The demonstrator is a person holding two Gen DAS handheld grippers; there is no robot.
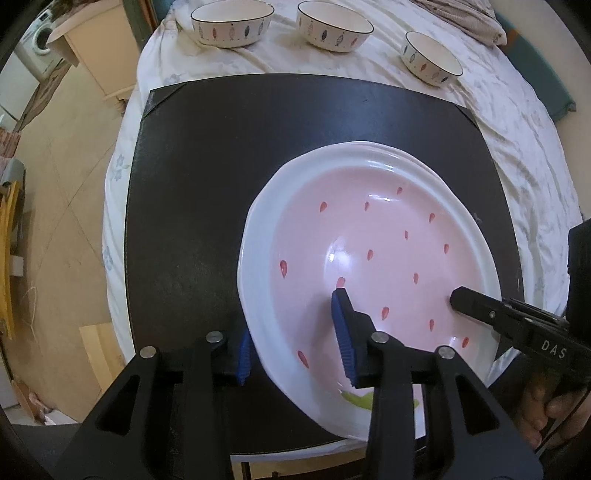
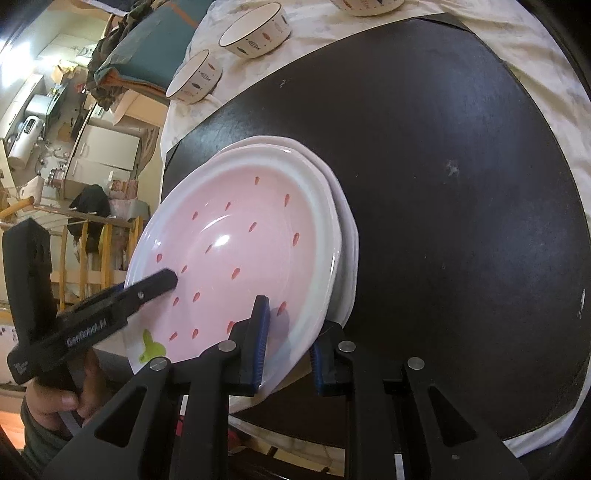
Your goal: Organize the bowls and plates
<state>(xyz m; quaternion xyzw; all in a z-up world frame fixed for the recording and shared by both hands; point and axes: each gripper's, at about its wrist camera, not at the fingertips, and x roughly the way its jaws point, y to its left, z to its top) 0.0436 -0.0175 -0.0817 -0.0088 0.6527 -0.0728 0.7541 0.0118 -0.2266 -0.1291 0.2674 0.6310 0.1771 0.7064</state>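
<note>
Stack check: we are looking at a pink plate with red seed marks, lying on the black mat towards its near right part. In the right wrist view it is sitting on at least one white plate, whose rim is showing past its far edge, slightly offset. How many plates lie underneath, we cannot tell.

The left gripper is straddling the pink plate's left rim, one blue pad inside the dish and the other outside. We are reading its jaws as apart, with a gap showing at the rim. The right gripper is straddling the opposite rim, one pad on the pink inner face and one under the edge. We are judging it clamped on the pink plate.

Three fish-patterned bowls are standing separately along the far side of the white tablecloth, none nested, well apart from the plates.

Progress, as we are judging it: the plate stacking is nearly complete, with the top plate seated or almost seated and the right grip not yet let go. The bowls are looking untouched, so gathering or nesting them is what remains.
</note>
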